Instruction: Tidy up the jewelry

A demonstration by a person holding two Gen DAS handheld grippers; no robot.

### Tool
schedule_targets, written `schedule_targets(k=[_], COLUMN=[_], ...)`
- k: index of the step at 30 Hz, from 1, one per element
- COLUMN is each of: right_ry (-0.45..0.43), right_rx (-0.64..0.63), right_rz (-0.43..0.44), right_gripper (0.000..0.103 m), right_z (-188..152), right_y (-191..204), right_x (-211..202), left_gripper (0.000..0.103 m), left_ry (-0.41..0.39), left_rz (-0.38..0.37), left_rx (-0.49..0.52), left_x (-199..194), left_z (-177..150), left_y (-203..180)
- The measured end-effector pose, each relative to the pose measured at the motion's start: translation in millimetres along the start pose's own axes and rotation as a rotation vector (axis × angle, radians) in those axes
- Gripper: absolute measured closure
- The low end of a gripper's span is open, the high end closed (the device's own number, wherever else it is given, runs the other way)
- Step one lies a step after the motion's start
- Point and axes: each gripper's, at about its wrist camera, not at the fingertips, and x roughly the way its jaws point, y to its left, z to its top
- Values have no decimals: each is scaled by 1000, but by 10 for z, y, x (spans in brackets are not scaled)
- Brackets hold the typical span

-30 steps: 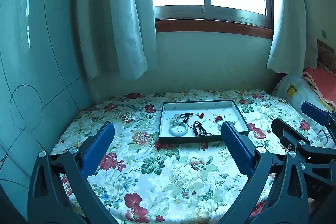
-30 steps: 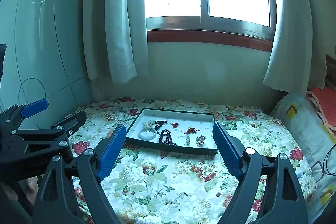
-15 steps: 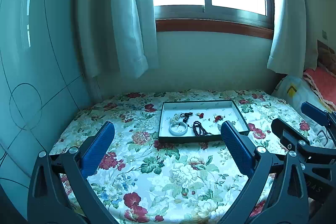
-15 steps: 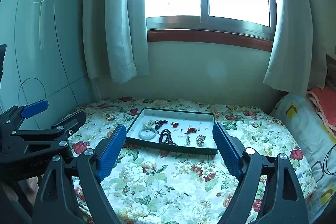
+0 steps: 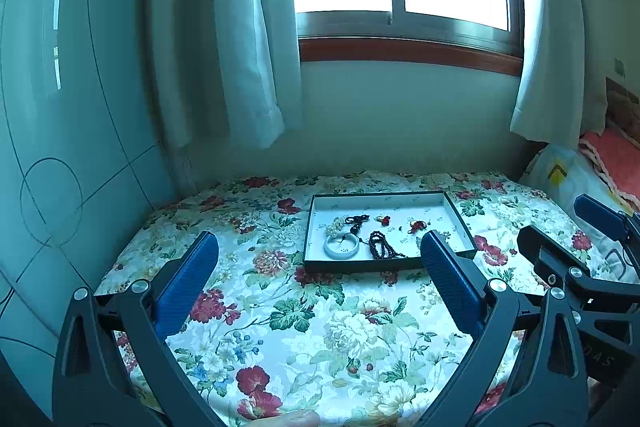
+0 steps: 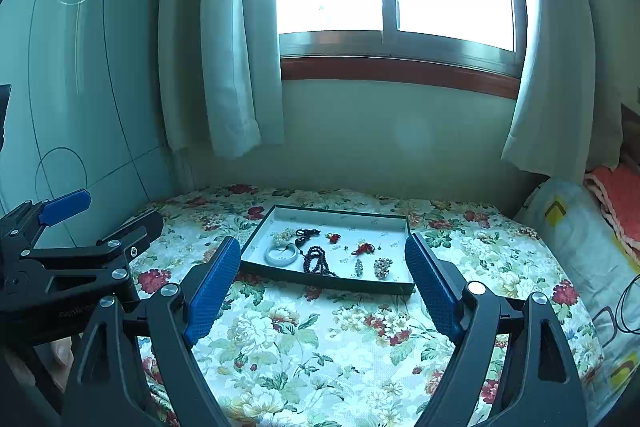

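Observation:
A shallow dark-rimmed tray (image 5: 460, 215) (image 6: 256, 231) with a white floor lies on the floral cloth. In it are a pale bangle (image 5: 341, 246) (image 6: 281, 255), a dark bead string (image 5: 380, 250) (image 6: 316, 261), red knotted charms (image 5: 417, 225) (image 6: 363, 248), a pearl cluster (image 6: 383, 267) and small pieces. My left gripper (image 5: 318, 247) (image 6: 100, 211) hovers open short of the tray, nothing between its blue pads. My right gripper (image 6: 322, 251) (image 5: 560, 219) also stands open and empty, just before the tray's near rim.
The floral-covered surface (image 5: 304, 323) (image 6: 328, 339) ends at a wall under a window with curtains (image 5: 244, 39). A tiled wall (image 5: 60, 147) closes the left side. Pillows and bedding (image 6: 592, 227) lie at the right, with a dark cable (image 6: 628, 303). A fingertip (image 5: 292, 418) shows at the bottom edge.

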Motion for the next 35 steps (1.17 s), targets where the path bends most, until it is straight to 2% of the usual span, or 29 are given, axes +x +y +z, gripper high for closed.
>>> schedule_targets(k=[26,35], right_ry=[10,43], right_rx=[0,11], right_rz=[4,0], right_gripper=[20,20], right_z=[-65,-73], right_y=[3,-53], right_x=[28,239], left_gripper=[2,2], left_ry=[11,85], left_rz=[0,-11], left_rx=[-1,-15], left_x=[71,347], left_z=[-48,-104], left_y=[2,71])
